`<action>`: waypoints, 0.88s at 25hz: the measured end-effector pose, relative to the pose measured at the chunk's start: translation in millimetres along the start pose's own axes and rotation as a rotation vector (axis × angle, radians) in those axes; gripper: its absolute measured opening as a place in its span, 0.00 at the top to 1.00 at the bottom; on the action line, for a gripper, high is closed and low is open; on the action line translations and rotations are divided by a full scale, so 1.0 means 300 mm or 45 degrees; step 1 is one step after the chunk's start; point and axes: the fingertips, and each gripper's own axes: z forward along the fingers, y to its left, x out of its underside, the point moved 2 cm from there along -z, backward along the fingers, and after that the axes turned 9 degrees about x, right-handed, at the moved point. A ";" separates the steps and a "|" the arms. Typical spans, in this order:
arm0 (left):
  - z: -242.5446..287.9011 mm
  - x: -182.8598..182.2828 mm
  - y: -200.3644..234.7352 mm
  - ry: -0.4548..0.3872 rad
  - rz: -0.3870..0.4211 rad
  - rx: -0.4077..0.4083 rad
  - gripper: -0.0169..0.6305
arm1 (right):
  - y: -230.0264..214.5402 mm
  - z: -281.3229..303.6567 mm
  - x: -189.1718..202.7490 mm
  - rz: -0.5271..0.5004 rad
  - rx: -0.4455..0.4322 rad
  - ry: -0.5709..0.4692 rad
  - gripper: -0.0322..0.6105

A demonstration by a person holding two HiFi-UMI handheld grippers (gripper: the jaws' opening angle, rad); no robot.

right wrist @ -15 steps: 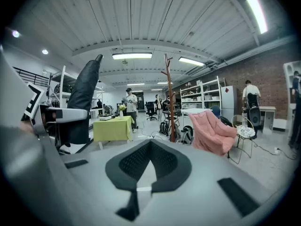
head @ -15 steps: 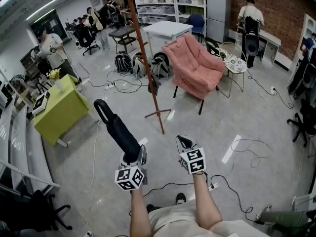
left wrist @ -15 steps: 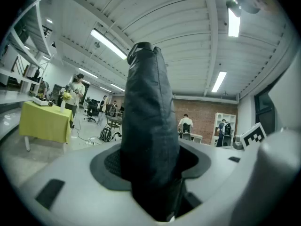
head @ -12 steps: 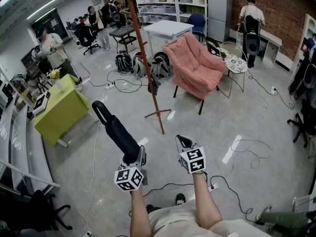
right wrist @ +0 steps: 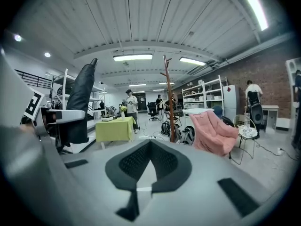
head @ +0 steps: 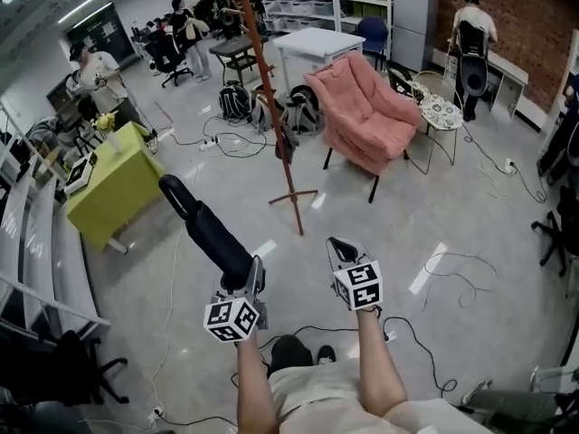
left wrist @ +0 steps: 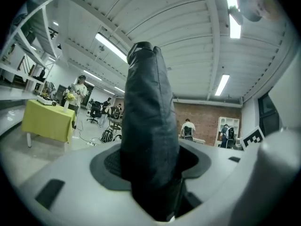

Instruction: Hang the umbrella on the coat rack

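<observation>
Head view: coat rack standing well ahead on floor; umbrella pointing up-left, well apart from it, left gripper jaws clamping its lower end. Right gripper jaws sitting together, empty. Likely carrying step; next needs reaching rack, hooking umbrella onto it.

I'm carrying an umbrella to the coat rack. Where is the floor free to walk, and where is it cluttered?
Free: the floor between the green table and the rack, and in front of the armchair. Crowded: behind the rack, with backpacks and cables; more cable loops lie at the right.
</observation>
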 end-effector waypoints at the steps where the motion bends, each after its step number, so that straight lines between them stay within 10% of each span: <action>1: -0.007 0.000 -0.001 -0.003 -0.003 -0.006 0.57 | -0.005 -0.004 0.005 -0.006 -0.001 0.008 0.94; 22: 0.156 -0.017 -0.069 0.044 0.025 0.092 0.57 | -0.158 -0.002 -0.026 0.056 0.055 0.005 0.94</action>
